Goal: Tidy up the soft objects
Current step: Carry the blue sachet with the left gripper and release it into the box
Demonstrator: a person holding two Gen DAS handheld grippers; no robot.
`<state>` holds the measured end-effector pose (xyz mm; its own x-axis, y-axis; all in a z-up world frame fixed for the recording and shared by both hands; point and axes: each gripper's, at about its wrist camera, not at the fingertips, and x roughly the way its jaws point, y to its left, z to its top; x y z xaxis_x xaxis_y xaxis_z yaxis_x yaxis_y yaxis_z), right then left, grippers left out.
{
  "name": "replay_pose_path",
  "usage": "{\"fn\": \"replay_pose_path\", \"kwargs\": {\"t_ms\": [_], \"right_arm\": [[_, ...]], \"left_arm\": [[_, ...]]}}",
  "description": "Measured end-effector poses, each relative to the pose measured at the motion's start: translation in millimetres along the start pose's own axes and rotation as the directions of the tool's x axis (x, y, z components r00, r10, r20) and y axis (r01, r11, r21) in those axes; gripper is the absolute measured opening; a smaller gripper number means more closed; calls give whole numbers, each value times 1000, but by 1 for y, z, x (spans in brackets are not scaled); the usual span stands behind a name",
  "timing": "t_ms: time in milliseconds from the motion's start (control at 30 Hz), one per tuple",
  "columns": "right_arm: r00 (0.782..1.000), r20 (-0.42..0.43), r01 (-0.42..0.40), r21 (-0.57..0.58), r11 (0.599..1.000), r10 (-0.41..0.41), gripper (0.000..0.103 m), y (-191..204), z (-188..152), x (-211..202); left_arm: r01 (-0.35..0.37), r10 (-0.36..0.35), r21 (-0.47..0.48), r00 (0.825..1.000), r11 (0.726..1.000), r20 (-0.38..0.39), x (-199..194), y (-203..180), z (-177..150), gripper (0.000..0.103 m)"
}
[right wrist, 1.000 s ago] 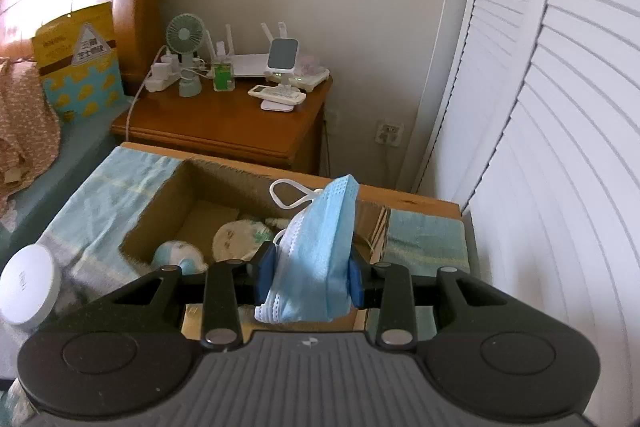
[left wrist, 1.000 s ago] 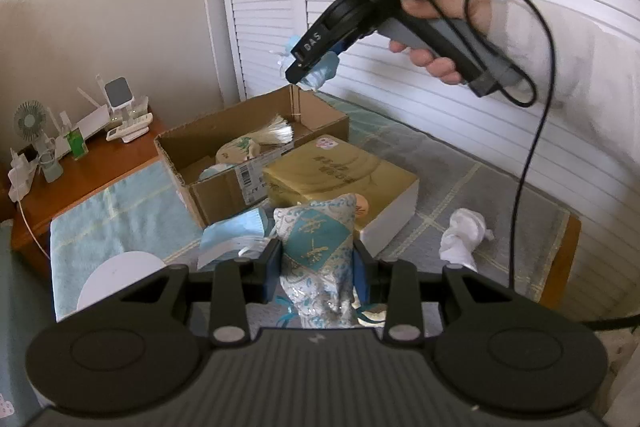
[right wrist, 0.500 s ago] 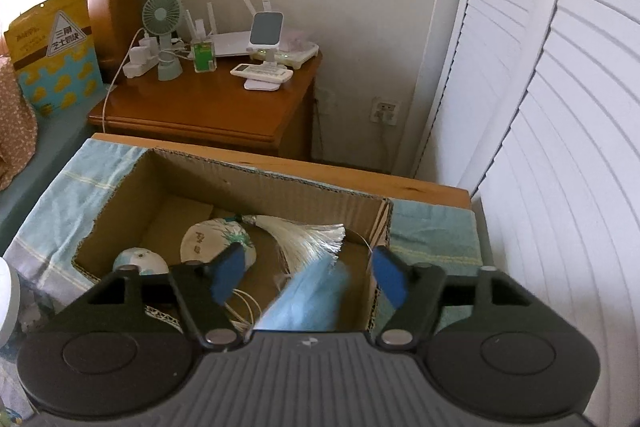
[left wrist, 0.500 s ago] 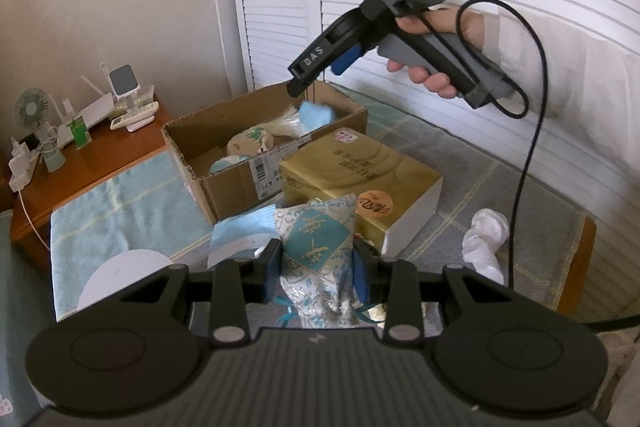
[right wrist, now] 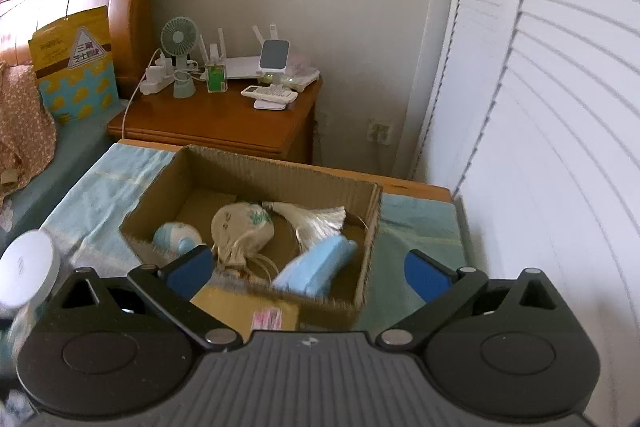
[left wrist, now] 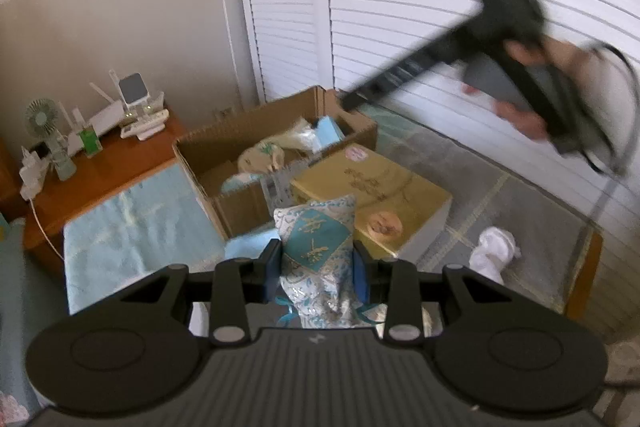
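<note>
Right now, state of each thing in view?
Left gripper: shut on pouch.
Pouch: held upright between the fingers.
Right gripper: wide open after just opening, nothing between the fingers.
Mask: lying in box, released.
Box: open-topped, holding soft items.
White cloth: crumpled on the table, not boxed.

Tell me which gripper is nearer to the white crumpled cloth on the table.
Left. The left gripper, shut on the embroidered pouch, sits just beside the white crumpled cloth. The right gripper, jaws wide open and empty, is over by the cardboard box.
</note>
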<state>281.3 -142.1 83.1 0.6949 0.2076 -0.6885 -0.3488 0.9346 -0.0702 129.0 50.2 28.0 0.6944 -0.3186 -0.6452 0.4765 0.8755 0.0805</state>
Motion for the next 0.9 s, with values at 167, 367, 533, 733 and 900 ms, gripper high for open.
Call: {"fn": "replay_pose_path", "kwargs": {"t_ms": [167,367,533,733,900], "right_arm": [[996,45,81,-4,997,-81,103,6,-34,-35],[997,52,62,26,998,-63,103,4,-69,-60],[997,64,43,69,997,-47,103,-5,-79,-70],[997,56,42,74,996,-46,103,-10,-83,-68],[999,34,36,84,996,-39,103,-12,-88,-61]], "left_arm": [[-24,24,12,1000,1000,3,5,4,25,35],[-53,53,33,999,998,7,20,12,65,35],[-87,86,52,996,995,19,38,23,100,35],[-65,66,56,997,996,-27,77,43,131,35],[-95,99,78,994,992,-47,113,55,142,35]]}}
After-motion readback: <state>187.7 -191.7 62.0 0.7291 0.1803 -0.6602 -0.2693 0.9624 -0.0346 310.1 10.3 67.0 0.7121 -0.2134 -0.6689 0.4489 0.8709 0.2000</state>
